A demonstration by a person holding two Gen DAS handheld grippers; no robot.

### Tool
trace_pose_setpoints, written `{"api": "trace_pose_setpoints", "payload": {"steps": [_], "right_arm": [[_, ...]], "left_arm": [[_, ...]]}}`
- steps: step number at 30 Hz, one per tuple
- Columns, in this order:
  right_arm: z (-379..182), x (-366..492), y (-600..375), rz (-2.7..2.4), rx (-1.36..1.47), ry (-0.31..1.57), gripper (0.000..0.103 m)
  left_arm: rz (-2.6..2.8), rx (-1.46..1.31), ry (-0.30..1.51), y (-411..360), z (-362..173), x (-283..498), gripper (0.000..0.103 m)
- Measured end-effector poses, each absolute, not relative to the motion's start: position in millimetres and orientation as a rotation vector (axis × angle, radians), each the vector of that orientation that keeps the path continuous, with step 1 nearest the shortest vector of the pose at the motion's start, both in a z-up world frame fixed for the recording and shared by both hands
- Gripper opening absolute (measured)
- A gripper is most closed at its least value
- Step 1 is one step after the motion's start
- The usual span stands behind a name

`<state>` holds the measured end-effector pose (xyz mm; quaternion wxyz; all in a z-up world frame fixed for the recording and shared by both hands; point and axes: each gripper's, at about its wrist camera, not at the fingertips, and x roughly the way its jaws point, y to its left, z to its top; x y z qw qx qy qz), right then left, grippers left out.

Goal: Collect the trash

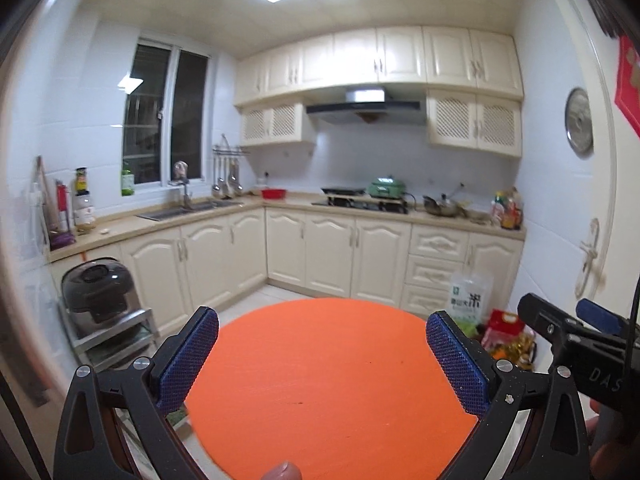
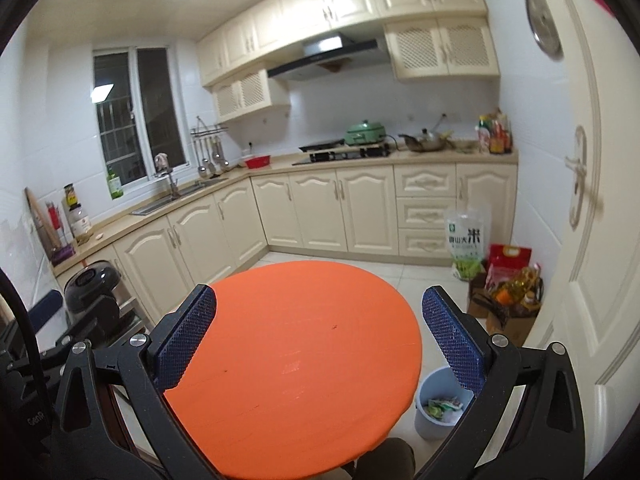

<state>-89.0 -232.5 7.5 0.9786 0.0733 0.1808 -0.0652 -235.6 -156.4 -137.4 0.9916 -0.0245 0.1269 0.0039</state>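
Trash point(image 2: 442, 407) lies inside the light blue bin point(image 2: 428, 426) on the floor, just beside the round orange tabletop point(image 2: 296, 344), at its right edge. Left claw point(image 1: 322, 356) and right claw point(image 2: 320, 336) both hang above the tabletop, released, blue pads wide apart, grasping nothing

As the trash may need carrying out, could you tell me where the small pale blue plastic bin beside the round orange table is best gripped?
Grip the small pale blue plastic bin by its upper rim, coming from above: it stands upright and open-topped, so one finger can slip inside.
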Motion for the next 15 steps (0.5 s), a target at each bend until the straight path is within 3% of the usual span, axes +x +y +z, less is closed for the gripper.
{"api": "trace_pose_setpoints", "payload": {"steps": [11, 15], "right_arm": [[6, -153, -191, -0.119, 0.108, 0.339, 0.103], [14, -160, -181, -0.108, 0.105, 0.314, 0.103]], "left_arm": [[0.031, -0.079, 0.233, -151, -170, -379, 0.102], [0.039, -0.080, 0.247, -144, -167, -396, 0.102]]}}
